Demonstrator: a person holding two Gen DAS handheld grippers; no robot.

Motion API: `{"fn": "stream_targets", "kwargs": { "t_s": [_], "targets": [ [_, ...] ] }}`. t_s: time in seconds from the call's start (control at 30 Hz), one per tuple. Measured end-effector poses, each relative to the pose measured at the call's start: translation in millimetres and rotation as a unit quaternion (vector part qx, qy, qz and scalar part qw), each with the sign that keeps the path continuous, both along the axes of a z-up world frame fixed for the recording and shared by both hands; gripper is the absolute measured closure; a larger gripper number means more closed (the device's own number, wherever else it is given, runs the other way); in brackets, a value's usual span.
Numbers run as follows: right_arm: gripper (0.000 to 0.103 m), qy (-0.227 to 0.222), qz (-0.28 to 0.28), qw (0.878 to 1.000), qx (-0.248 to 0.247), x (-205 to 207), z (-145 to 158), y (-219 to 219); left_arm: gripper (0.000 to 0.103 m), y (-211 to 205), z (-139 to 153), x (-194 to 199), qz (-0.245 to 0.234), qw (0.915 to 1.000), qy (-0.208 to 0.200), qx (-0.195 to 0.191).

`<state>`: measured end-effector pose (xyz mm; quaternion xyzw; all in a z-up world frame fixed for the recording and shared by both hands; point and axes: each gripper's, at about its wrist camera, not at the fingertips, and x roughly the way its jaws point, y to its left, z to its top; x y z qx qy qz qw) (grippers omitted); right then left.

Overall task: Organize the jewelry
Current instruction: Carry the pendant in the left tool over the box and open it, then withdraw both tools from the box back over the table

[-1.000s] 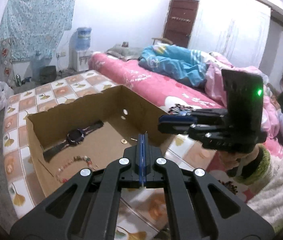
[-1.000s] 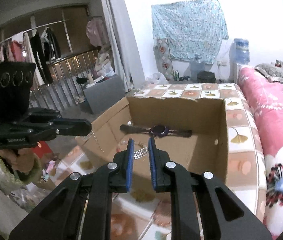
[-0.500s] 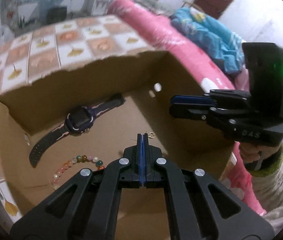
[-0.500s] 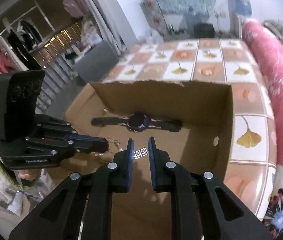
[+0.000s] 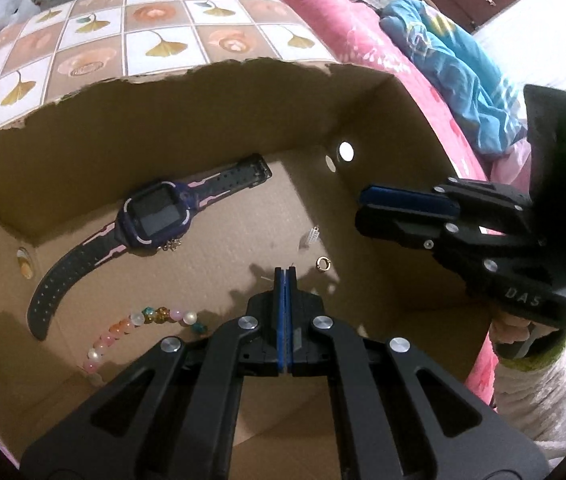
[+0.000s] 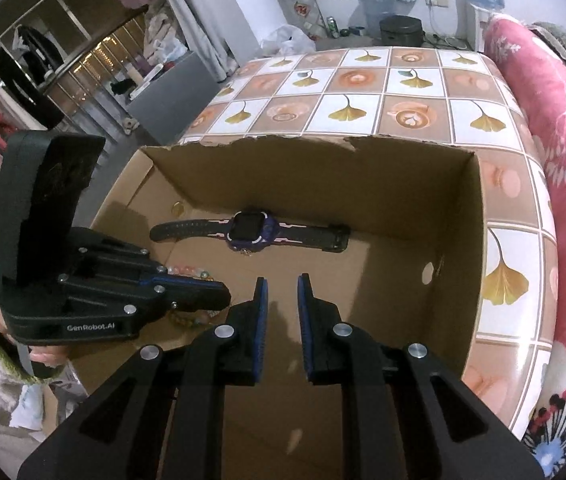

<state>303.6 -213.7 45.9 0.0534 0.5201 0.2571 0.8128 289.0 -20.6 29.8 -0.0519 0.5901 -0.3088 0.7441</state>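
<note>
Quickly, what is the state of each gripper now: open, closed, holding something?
Left gripper: closed; whether it holds anything cannot be told.
Right gripper: open, empty.

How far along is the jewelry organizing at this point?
Done: the watch, bead bracelet, small gold ring and a tiny silver piece are inside the cardboard box. In hand: the right gripper is open and empty. The left gripper is shut, and any contents are too small to tell. Left: no jewelry shows outside the box.

A pink floral quilt (image 6: 563, 120) (bunched blue blanket (image 5: 455, 64) atop) borders the ginkgo-patterned tabletop (image 6: 363, 80).
</note>
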Motion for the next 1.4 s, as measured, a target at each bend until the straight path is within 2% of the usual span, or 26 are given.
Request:
{"fn": "stream_targets", "kwargs": {
  "t_s": [0.33,0.43,0.6,0.67,0.7,0.73,0.77,0.87,0.93,0.97,1.07,1.13,1.2,1.27,1.4],
  "targets": [
    [0.085,-0.015,-0.024,0.999,0.029,-9,9,-14,0.092,6,-4,4,0.014,0.9998,0.011,-0.01],
    [0.085,-0.03,-0.036,0.998,0.049,-19,18,-27,0.087,6,0,3,0.017,0.9998,-0.002,-0.013],
    [0.084,-0.085,-0.064,0.992,0.072,-46,44,-55,0.076,11,29,-14,0.019,0.9967,-0.071,-0.035],
    [0.073,-0.115,-0.086,0.987,0.074,-59,56,-70,0.068,17,45,-27,0.023,0.9937,-0.101,-0.044],
    [0.065,-0.127,-0.101,0.984,0.073,-65,60,-78,0.059,20,52,-34,0.026,0.992,-0.115,-0.046],
    [0.062,-0.139,-0.121,0.98,0.069,-72,63,-88,0.049,25,58,-42,0.032,0.9902,-0.129,-0.044],
    [0.062,-0.143,-0.131,0.979,0.067,-76,64,-94,0.045,31,65,-50,0.038,0.9879,-0.145,-0.041],
    [0.056,-0.132,-0.157,0.976,0.068,-81,54,-111,0.033,55,83,-81,0.062,0.9776,-0.199,-0.033],
    [0.056,-0.105,-0.172,0.977,0.066,-77,39,-117,0.023,79,92,-101,0.098,0.9661,-0.238,-0.023],
    [0.056,-0.084,-0.179,0.978,0.064,-74,29,-119,0.023,91,93,-109,0.119,0.961,-0.249,-0.02],
    [0.056,-0.054,-0.181,0.98,0.064,-71,8,-116,0.018,120,84,-119,0.164,0.9559,-0.242,-0.028],
    [0.056,-0.027,-0.177,0.981,0.077,-70,-5,-112,0.017,131,70,-118,0.183,0.958,-0.219,-0.027],
    [0.056,-0.011,-0.171,0.981,0.096,-76,-13,-106,0.017,138,49,-114,0.199,0.963,-0.179,-0.027],
    [0.056,-0.007,-0.168,0.981,0.1,-82,-17,-99,0.017,141,34,-112,0.208,0.9648,-0.156,-0.04],
    [0.056,-0.001,-0.168,0.98,0.107,-91,-16,-91,0.017,137,17,-112,0.204,0.9675,-0.132,-0.07]
  ]
}}
